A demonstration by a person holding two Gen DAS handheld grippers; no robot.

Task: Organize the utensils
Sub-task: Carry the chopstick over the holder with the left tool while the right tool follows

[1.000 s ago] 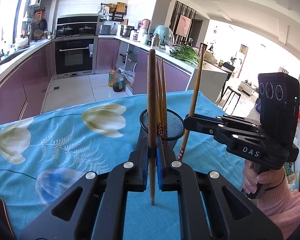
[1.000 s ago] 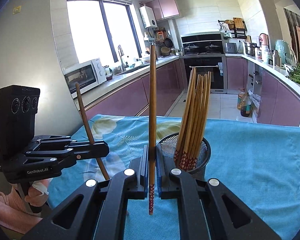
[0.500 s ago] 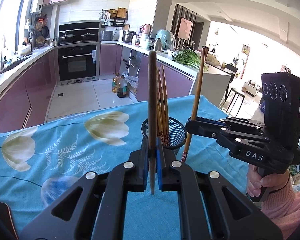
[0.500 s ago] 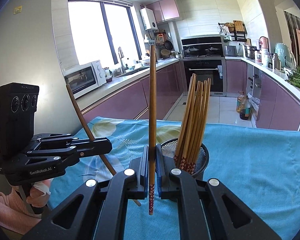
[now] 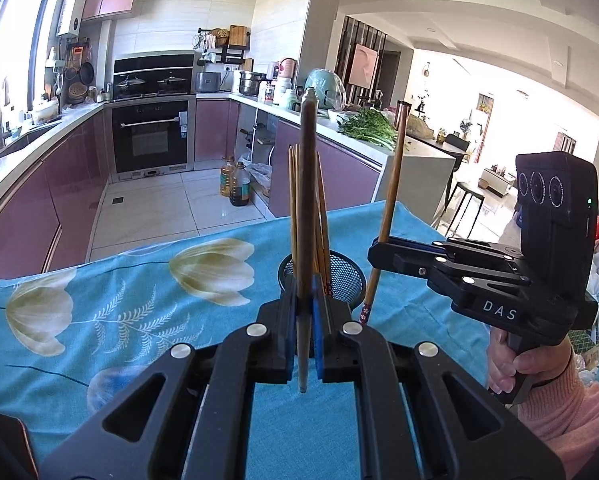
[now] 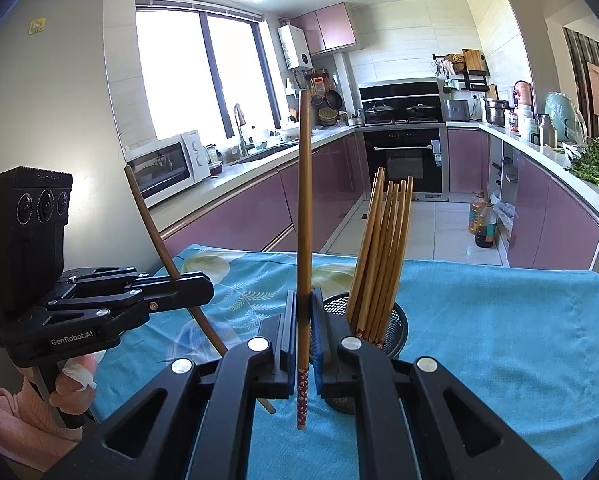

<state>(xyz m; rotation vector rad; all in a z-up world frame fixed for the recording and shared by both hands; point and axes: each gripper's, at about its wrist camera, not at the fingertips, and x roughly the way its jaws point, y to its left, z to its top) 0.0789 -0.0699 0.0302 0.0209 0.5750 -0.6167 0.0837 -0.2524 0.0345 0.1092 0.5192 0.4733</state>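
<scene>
A black mesh holder (image 5: 341, 276) (image 6: 395, 322) stands on the blue flowered cloth and holds several wooden chopsticks (image 6: 383, 248). My left gripper (image 5: 304, 320) is shut on one wooden chopstick (image 5: 307, 200), held upright just in front of the holder; in the right wrist view it (image 6: 209, 288) holds that chopstick (image 6: 155, 236) tilted. My right gripper (image 6: 303, 332) is shut on another chopstick (image 6: 304, 220) with a red patterned tip, upright beside the holder; it also shows in the left wrist view (image 5: 373, 250), right of the holder, with its chopstick (image 5: 391, 196).
The table carries a blue cloth (image 6: 499, 320) with pale tulip prints (image 5: 211, 268). Behind it are purple kitchen cabinets (image 6: 239, 216), an oven (image 5: 151, 140), a microwave (image 6: 163, 168) and oil bottles (image 5: 235, 184) on the floor.
Both grippers rose a little and drew closer to the holder. The left gripper's chopstick has tilted more in the right wrist view. Both grips are unchanged.
</scene>
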